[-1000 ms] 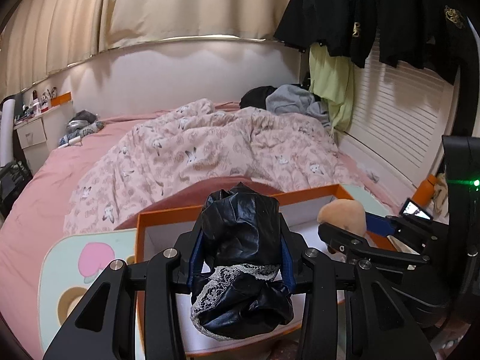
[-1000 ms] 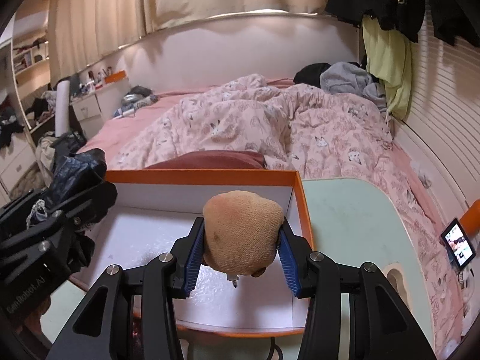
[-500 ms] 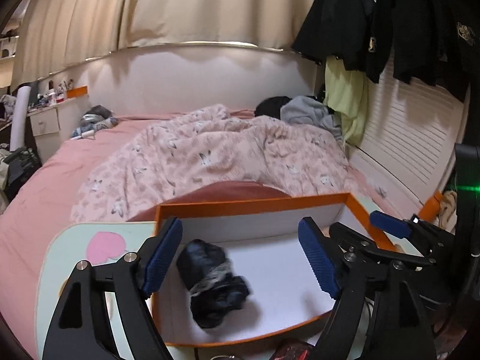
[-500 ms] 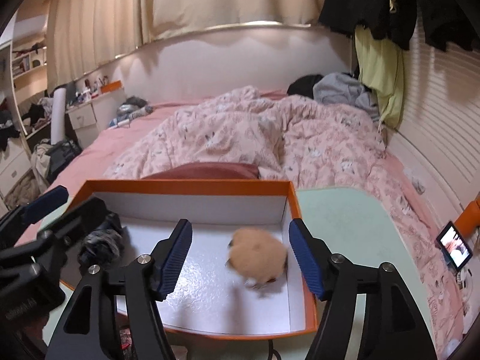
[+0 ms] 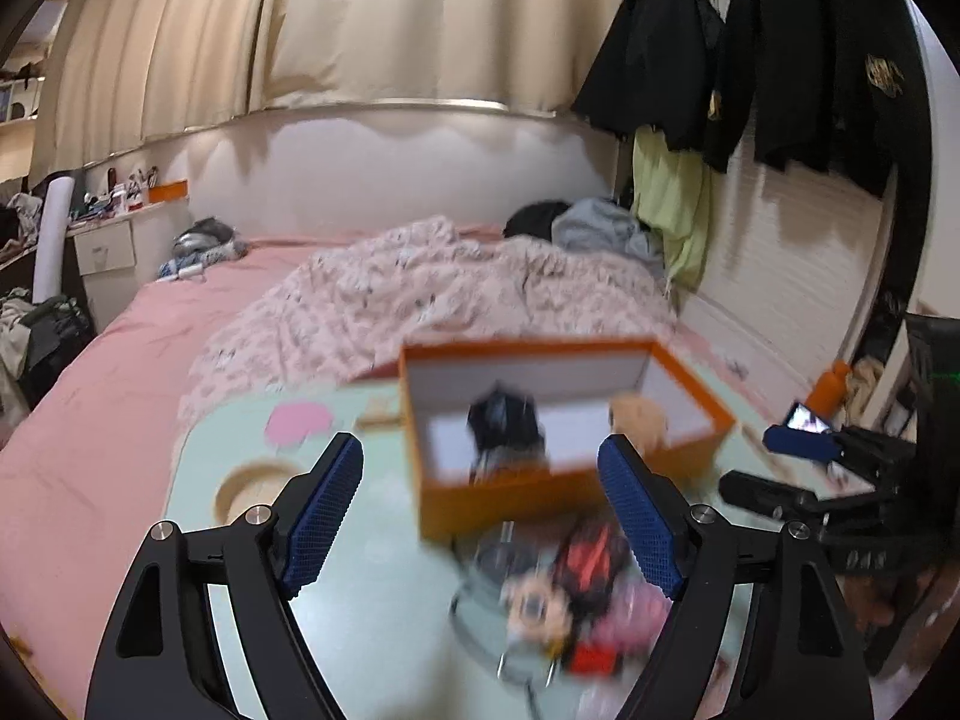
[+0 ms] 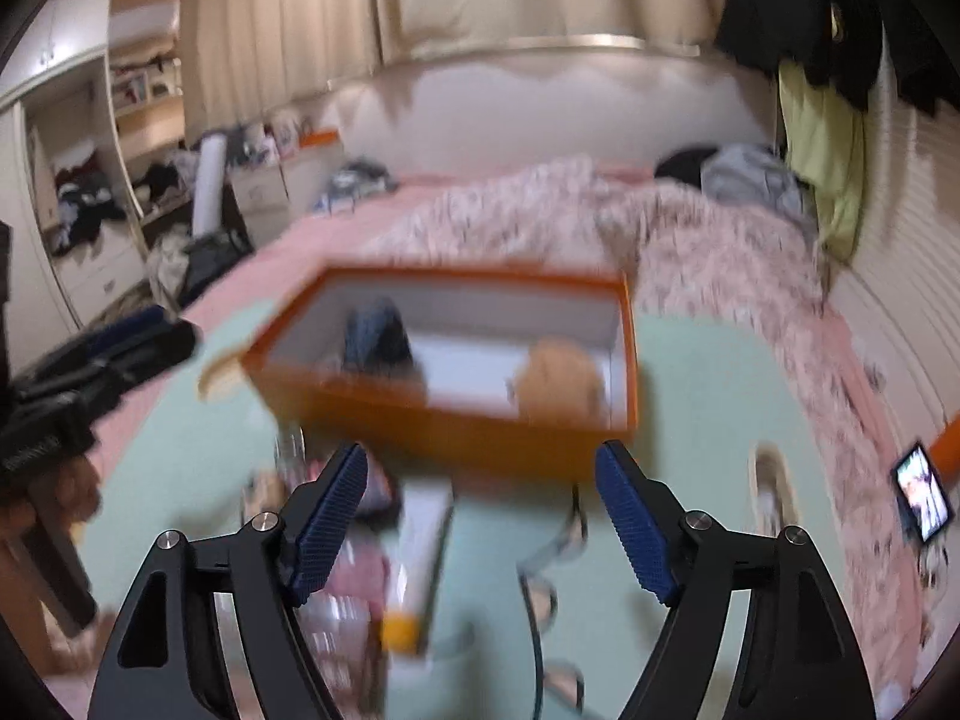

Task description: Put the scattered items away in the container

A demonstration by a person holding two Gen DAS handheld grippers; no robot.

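Both frames are blurred. The orange box [image 5: 570,492] sits on the pale green table [image 5: 384,612], just beside the pink bed [image 5: 90,420]. Inside the box, a dark bundle [image 5: 504,426] lies toward its left and a tan plush ball [image 6: 558,378] toward its right. The left gripper [image 5: 480,516] is spread wide with nothing between its pads. The right gripper [image 6: 480,516] is opening, also empty. Scattered items [image 5: 576,600], too blurred to name, lie on the table in front of the box.
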